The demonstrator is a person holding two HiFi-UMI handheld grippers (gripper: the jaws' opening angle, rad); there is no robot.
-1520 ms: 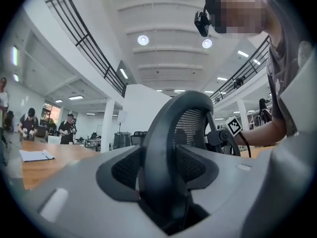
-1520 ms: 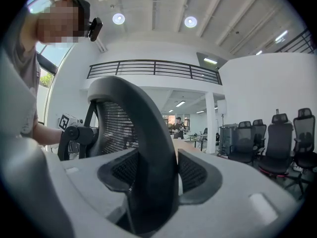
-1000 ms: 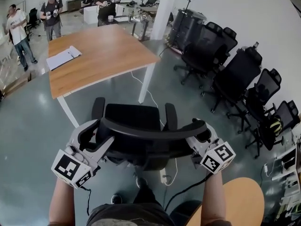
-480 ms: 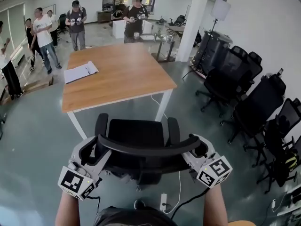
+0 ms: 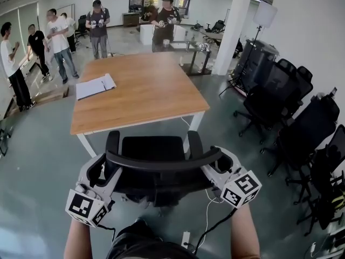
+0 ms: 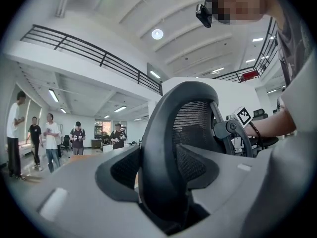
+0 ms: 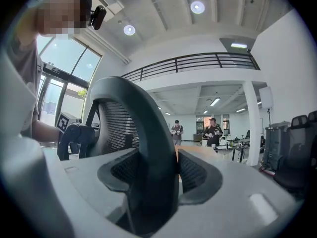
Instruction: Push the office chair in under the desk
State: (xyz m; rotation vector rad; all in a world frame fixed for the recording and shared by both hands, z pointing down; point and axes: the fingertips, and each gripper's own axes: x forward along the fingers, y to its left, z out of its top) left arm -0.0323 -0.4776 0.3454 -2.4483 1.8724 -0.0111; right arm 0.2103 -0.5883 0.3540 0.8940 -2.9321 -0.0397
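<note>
**Chair gripped by the back, not yet under the table**

- Left tongs [image 6: 161,165]: closed on the backrest rim [image 5: 161,163] at its left end, with the rim sandwiched between both pads. Right tongs [image 7: 158,172]: same at the right end. Both are gripping and neither is empty.
- The grip point looks right. The rim is hard moulded frame and should be stiff, so it gives the pads something solid. The mesh inside it would probably give, so don't push on that.
- Two holds spread wide across the rim should give steering control. That matters because the seat will likely swivel on its column if the push is uneven.
- Handling guess: moderately heavy, rolling freely on the smooth floor. The base is hidden under the seat in the head view, so I can't check it. The push point is high, so the back may recline before the chair moves. Push level, not down.
- Floor hazard: a white cable [image 5: 207,220] and a power strip [image 5: 186,237] lie near the person's feet. They are behind the chair, so they threaten the feet more than the chair.
- The office chair [image 5: 153,147] sits between the person and the table [image 5: 140,85], facing it. Its seat front is near the table's near edge but not tucked in.
- Clearance: the left armrest [image 5: 112,142] and right armrest [image 5: 195,143] must pass under the tabletop and between the white table legs [image 5: 86,144]. The right armrest looks close to the right leg.
- Papers [image 5: 94,86] lie on the far left of the table, clear of the path.
- Further out: spare chairs [image 5: 302,128] stand along the right wall, and people [image 5: 97,20] stand beyond the table.
</note>
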